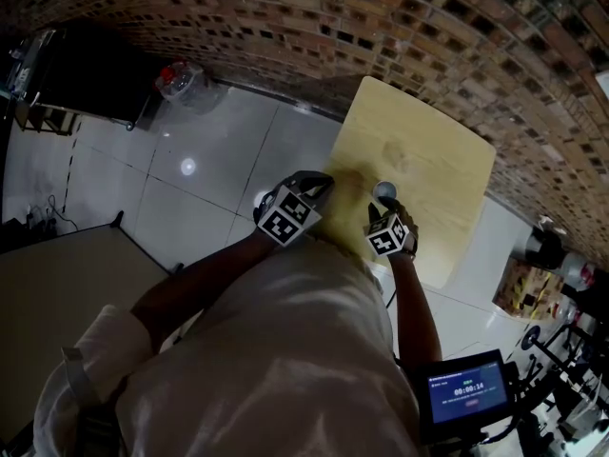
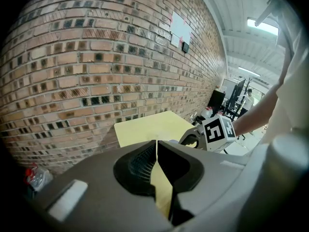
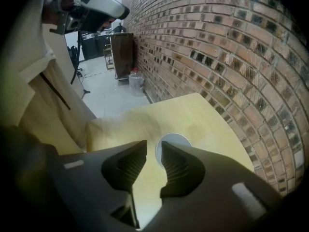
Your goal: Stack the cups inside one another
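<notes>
A white cup (image 1: 383, 191) stands upright on the pale wooden table (image 1: 433, 150), near its front edge. Only one cup outline shows; I cannot tell whether others sit inside it. My right gripper (image 1: 384, 209) points steeply down at it. In the right gripper view the jaws (image 3: 154, 144) stand open with a narrow gap, and the cup's rim (image 3: 175, 140) shows just past the tips, partly hidden by the right finger. My left gripper (image 1: 326, 179) hovers over the table's left front corner; its jaws (image 2: 157, 143) are shut and hold nothing.
A brick wall (image 1: 400, 27) runs behind the table. Tiled floor (image 1: 219, 150) lies to the left, with a plastic jug (image 1: 178, 81) and a dark cabinet (image 1: 90, 74) by the wall. A tablet screen (image 1: 466, 388) and clutter (image 1: 542, 274) sit at the right.
</notes>
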`<state>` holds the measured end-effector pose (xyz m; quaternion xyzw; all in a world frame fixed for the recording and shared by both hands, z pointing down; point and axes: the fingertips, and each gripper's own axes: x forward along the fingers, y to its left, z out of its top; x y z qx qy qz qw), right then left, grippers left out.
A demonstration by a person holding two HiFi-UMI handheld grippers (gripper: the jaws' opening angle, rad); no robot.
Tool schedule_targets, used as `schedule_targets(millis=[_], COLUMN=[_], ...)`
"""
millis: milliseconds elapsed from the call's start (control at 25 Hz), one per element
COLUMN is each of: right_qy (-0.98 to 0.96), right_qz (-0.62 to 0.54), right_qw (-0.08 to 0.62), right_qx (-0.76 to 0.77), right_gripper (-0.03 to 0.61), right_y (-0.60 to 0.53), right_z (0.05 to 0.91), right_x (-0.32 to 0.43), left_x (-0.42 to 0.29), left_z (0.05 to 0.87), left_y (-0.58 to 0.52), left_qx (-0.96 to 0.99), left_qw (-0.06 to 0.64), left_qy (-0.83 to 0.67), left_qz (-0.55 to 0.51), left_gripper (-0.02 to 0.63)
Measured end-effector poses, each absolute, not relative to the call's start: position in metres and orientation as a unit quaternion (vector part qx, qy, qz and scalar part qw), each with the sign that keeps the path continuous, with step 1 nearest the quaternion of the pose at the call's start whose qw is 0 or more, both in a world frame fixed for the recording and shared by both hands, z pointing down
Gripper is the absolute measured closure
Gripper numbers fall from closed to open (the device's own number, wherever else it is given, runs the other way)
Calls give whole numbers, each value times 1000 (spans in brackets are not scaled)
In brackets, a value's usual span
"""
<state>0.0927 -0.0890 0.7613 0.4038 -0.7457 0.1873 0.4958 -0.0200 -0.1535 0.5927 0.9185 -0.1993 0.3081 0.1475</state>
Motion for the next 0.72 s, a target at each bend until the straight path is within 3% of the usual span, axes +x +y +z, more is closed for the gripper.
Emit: schedule_targets(millis=[400, 720], right_qy=[-767, -765], right_qz=[201, 181], right_qw=[330, 265], right_qx=[513, 558], right_gripper=[436, 434], right_y=[-66, -68], right_z=[680, 633], right_x=[92, 107], left_x=[-10, 2], left_z=[594, 584], left_y=[-144, -140], left_qx=[921, 928], left_qw=[142, 113], left_qy=[-185, -176], left_qz=[312, 308], left_gripper=[584, 586])
